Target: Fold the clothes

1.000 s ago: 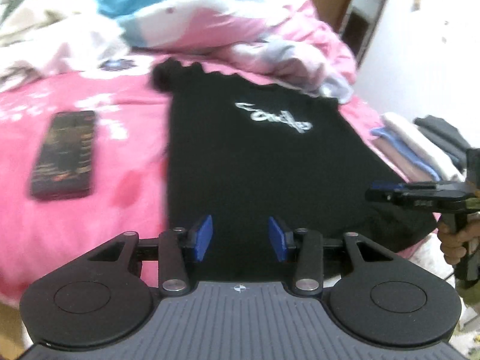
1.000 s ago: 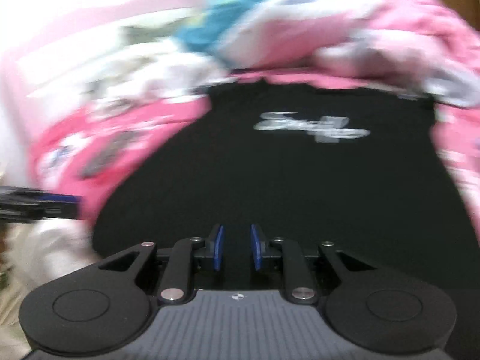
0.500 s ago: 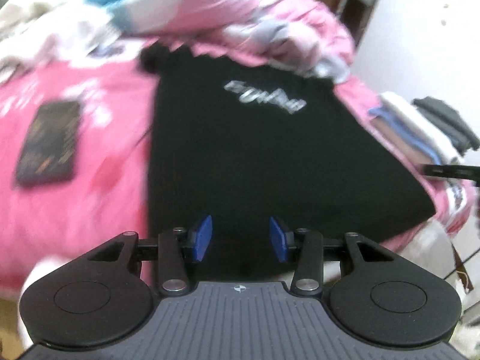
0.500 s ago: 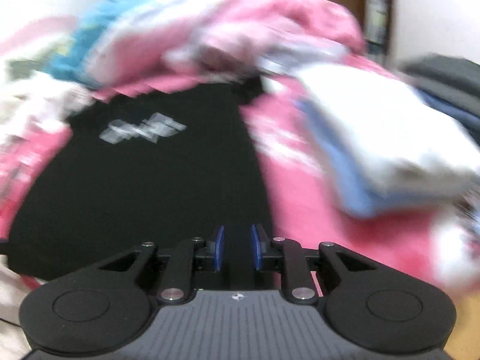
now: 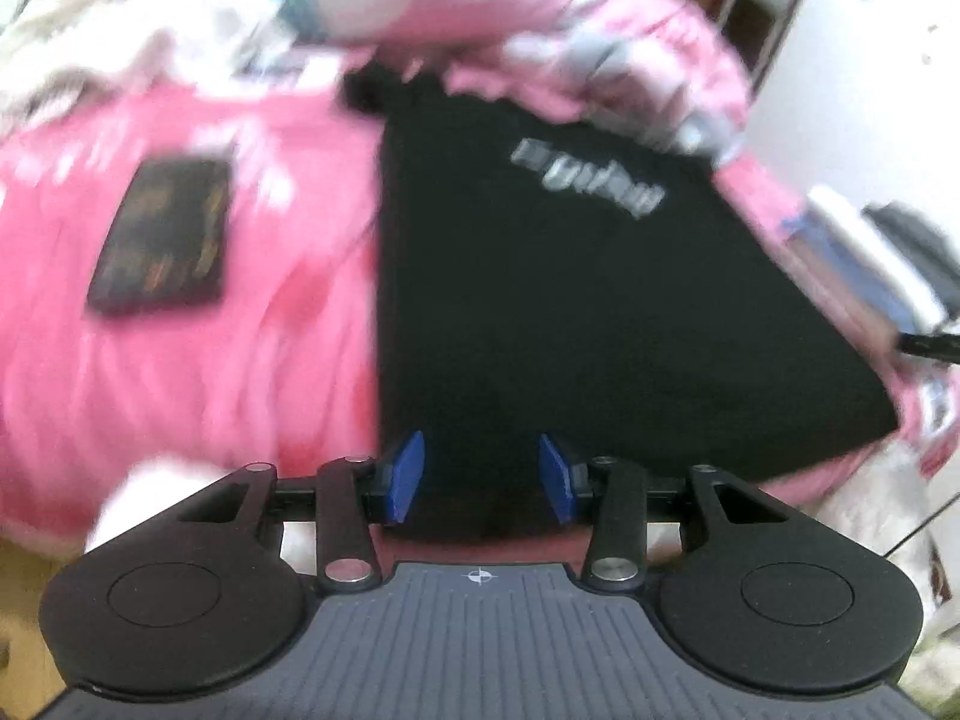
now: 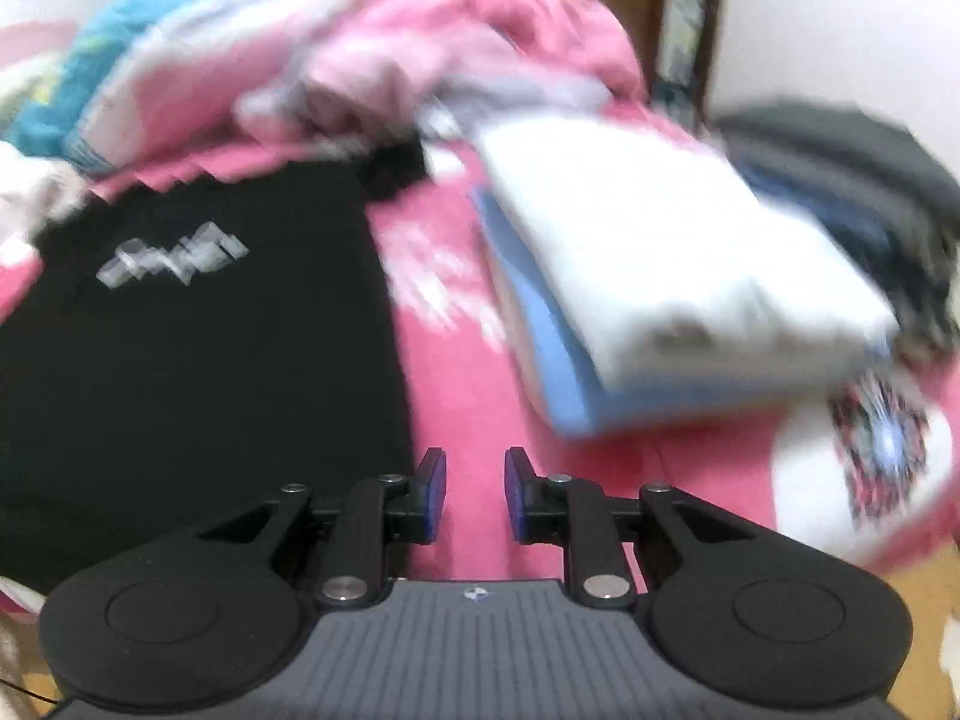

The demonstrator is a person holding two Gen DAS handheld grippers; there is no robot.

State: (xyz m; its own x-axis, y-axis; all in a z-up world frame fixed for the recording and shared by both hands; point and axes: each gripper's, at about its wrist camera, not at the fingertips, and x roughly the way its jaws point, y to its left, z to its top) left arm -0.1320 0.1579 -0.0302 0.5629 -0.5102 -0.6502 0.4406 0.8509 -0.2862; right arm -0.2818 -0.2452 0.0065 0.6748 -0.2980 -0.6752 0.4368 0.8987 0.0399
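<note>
Two views, both motion-blurred:

Left view, shirt: black shirt [image 5: 588, 312] lies spread flat on the pink bed [image 5: 198, 372], light print toward the far end, near hem at the bed's front edge.
Left view, left hand-held gripper [image 5: 481, 477]: released, blue pads wide apart, nothing between them, hanging over the shirt's near-left hem corner.
Left view, handling: judged light, thin, limp knit. It will sag and drag, and won't hold shape. Best pinch looks like a hem corner or side edge, single layer only. Sheet could get caught in the same pinch.
Left view, clutter: dark flat slab [image 5: 162, 237] on the bed left of the shirt, well apart. Bedding heap [image 5: 480, 18] touches or overlaps the shirt's far end; sleeves and collar there too blurred to tell.
Left view, right side: folded stack [image 5: 864, 252] just beyond the shirt's right edge.

Right view, right hand-held gripper [image 6: 475, 493]: released, narrower gap, empty, over bare pink sheet just right of the shirt [image 6: 198, 348].
Right view, obstacles: white-on-blue folded stack [image 6: 678, 276] near, ahead-right; dark folded pile [image 6: 852, 180] behind it. Little bare bed between shirt and stack for folding that side.
Right view, stage: flat shirt fits either unfolded or partly narrowed; can't tell.
</note>
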